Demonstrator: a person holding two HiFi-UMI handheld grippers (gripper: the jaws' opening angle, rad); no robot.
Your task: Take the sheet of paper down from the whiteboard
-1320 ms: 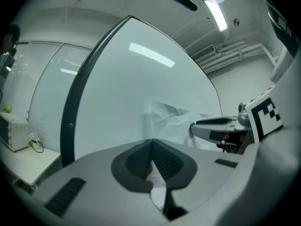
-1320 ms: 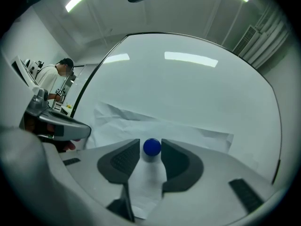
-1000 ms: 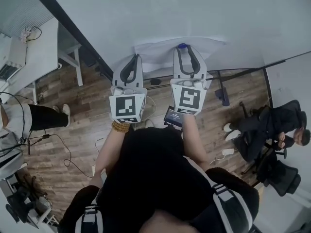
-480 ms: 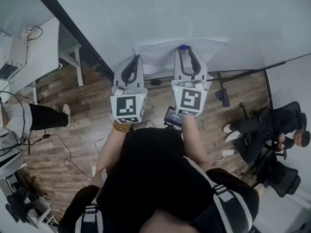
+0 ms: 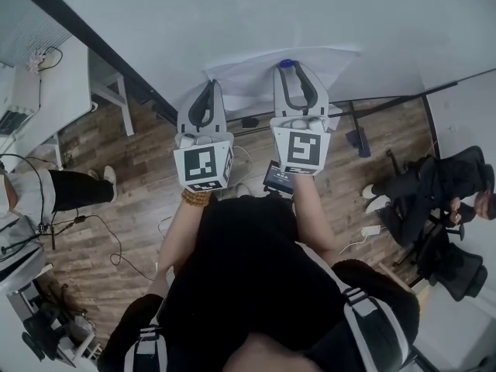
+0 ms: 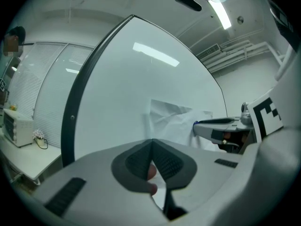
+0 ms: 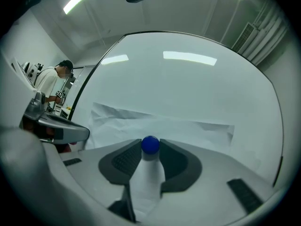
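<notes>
Whiteboard (image 5: 232, 22) with paper (image 5: 246, 84), blue magnet (image 5: 287, 63)

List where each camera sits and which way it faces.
Head view: on the person's head, facing steeply down; torso, left tool and right tool show, tips at the whiteboard.
Left gripper view: on the left tool, facing the whiteboard; its jaws shut on the sheet of paper.
Right gripper view: on the right tool, facing the whiteboard; its jaws have just been closing, the blue magnet between them.
Shared: both gripper views show the sheet and the other tool.
</notes>
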